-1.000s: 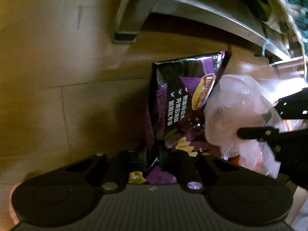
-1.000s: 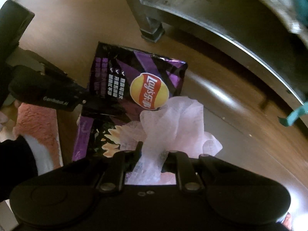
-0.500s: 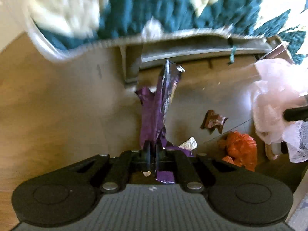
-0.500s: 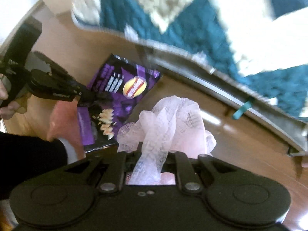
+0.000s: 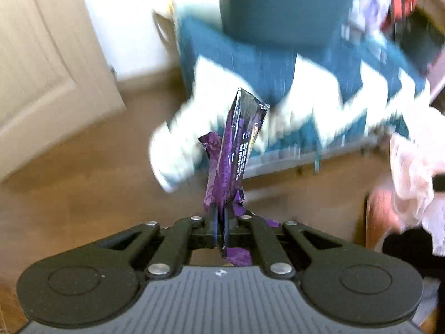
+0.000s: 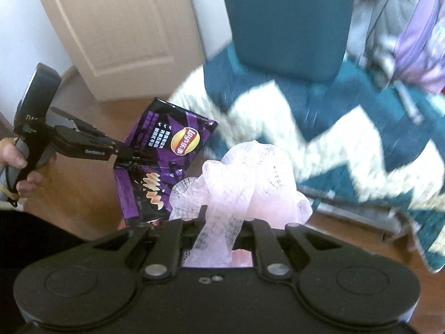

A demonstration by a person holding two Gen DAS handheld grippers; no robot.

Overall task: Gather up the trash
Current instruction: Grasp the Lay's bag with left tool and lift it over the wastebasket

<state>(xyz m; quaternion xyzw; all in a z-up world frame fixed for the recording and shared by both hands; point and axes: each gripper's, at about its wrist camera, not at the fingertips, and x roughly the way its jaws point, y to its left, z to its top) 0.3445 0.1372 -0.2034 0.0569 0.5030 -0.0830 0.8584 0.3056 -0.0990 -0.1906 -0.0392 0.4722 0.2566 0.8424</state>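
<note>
The blanket (image 5: pixel 319 94) at the top is blurred, while the left gripper (image 5: pixel 219 222) pinches the chip bag (image 5: pixel 233 150) edge-on at frame centre, long axis pointing up, and the right gripper (image 6: pixel 219 222) squeezes the pink net (image 6: pixel 244 183), its lower part hidden.

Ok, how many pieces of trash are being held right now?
2. A purple chip bag in the left claw, and a pink net in the right claw. More may lie out of view.

The left gripper (image 5: pixel 219 217) is clamped tight, fingers (image 5: pixel 213 222) pressed together. The right gripper (image 6: pixel 222 222) pinches closed at lower centre. At far left, a hand (image 6: pixel 19 167) grips the left gripper's handle.
</note>
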